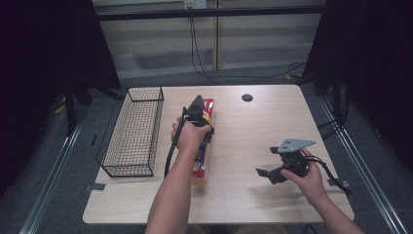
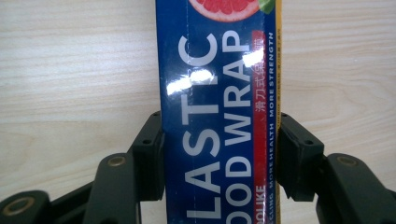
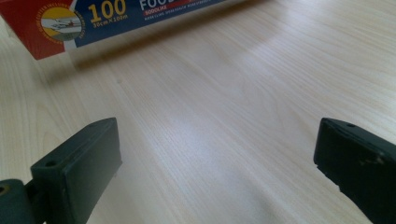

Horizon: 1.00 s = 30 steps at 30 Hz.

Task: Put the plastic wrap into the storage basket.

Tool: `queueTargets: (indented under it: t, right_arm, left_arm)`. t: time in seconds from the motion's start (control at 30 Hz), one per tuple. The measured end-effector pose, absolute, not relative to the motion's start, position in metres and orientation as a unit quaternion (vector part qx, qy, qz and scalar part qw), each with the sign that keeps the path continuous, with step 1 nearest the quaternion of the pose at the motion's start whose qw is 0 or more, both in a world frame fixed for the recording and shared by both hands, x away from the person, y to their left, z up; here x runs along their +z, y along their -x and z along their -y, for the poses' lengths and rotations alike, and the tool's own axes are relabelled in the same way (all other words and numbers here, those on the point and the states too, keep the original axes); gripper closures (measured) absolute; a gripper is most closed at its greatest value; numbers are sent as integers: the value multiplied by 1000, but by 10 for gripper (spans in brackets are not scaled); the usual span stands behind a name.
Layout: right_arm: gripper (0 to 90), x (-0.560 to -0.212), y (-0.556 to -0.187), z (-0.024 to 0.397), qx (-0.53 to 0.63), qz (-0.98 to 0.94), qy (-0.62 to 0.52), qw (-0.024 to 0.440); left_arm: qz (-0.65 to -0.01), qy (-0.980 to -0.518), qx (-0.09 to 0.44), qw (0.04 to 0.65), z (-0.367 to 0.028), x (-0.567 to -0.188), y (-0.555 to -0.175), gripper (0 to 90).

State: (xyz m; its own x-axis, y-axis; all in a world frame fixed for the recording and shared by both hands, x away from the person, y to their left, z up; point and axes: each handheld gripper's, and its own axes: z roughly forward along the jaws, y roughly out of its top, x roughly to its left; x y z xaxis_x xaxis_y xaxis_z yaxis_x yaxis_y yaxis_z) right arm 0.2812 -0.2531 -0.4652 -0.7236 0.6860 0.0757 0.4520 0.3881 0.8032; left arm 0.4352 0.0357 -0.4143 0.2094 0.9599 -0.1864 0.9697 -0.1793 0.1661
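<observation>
Right now the left gripper [image 2: 219,140] is clamping both jaws against the long sides of the plastic food wrap box [image 2: 217,116], pads pressing flush on each edge. That box is lying lengthwise on the wooden table [image 1: 253,131], just right of the wire basket [image 1: 132,131], which is sitting with nothing visible inside. Left hand [image 1: 189,134] is reaching forward over the box, gripper pointing down onto it. Right gripper [image 3: 215,168] is holding its jaws wide apart over bare tabletop, gripping nothing, box end lying well ahead of it. Right hand [image 1: 304,175] is hovering near the table's right edge, gripper angling left.
</observation>
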Motion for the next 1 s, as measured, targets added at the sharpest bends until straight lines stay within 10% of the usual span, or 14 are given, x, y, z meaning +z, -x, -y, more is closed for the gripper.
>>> queueTargets:
  t: [1.0]
  right_arm:
    - [4,-464,-282,254,435,-821,-345,136]
  left_arm:
    - [-609,-783,-35,123,-56,-370,-427,445]
